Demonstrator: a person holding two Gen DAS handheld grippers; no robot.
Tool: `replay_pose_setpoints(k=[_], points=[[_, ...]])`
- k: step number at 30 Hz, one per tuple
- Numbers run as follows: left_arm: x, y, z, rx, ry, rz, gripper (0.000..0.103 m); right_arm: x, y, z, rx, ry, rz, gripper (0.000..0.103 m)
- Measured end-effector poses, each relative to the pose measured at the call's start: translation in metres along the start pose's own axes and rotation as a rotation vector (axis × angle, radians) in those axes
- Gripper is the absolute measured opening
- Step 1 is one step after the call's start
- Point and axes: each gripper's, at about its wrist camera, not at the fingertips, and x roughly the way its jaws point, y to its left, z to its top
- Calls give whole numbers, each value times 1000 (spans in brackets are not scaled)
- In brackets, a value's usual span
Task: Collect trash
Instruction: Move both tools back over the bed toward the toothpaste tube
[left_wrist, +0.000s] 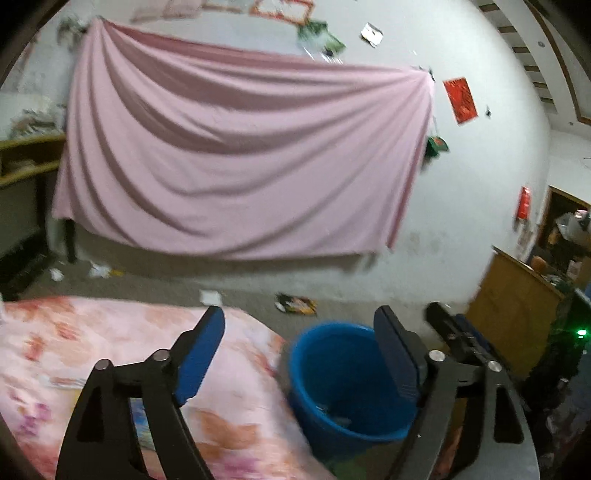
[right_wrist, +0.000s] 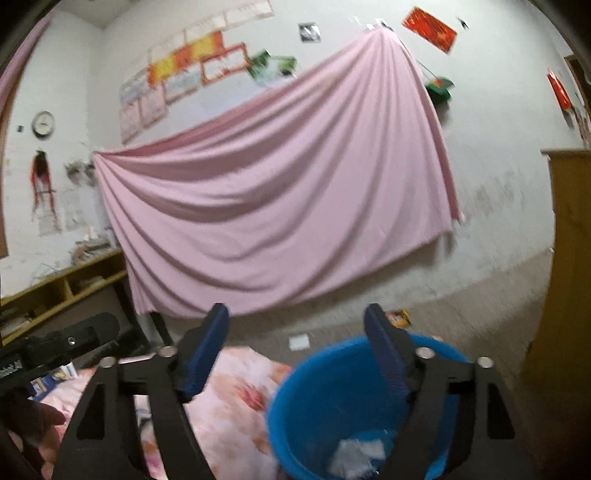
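A blue bucket (left_wrist: 340, 384) stands on the floor beside a bed with a pink flowered cover (left_wrist: 110, 350). My left gripper (left_wrist: 299, 332) is open and empty, above the bed edge and the bucket. My right gripper (right_wrist: 297, 328) is open and empty, above the bucket (right_wrist: 332, 402). White crumpled trash (right_wrist: 356, 456) lies in the bucket's bottom. A printed wrapper (left_wrist: 296, 304) and a white paper scrap (left_wrist: 210, 296) lie on the floor beyond the bed. The right gripper's body (left_wrist: 458, 332) shows in the left wrist view.
A pink sheet (left_wrist: 236, 147) hangs on the far wall. A wooden cabinet (left_wrist: 513, 306) stands to the right of the bucket, shelves (right_wrist: 62, 291) to the left. More paper scraps (left_wrist: 98, 269) lie near the wall. Small packets (right_wrist: 55, 376) lie on the bed at left.
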Motion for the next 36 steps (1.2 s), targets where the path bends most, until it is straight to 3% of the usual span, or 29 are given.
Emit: replay_pose_setpoints(k=[3,5,13,22,30,36], points=[[-23,20,5,5,-68,87,100,-1,17,3,-12,-44,29,88],[-38,33,5,6,-109,138,101,-1,26,4,-10,-59,47,102],[-85,80,-3,28,-218,320,101,-4,64,5,-27,-141,127,103],[-119,126,-22,51,-294,435,101,-2,101,-5,-96,-167,200,103],[-115,155,-33,77,-239,480,101,24,130,-20,-191,-46,243,103],[-100,182,-45,60,-118,478,101,55,153,-40,-287,141,239,103]])
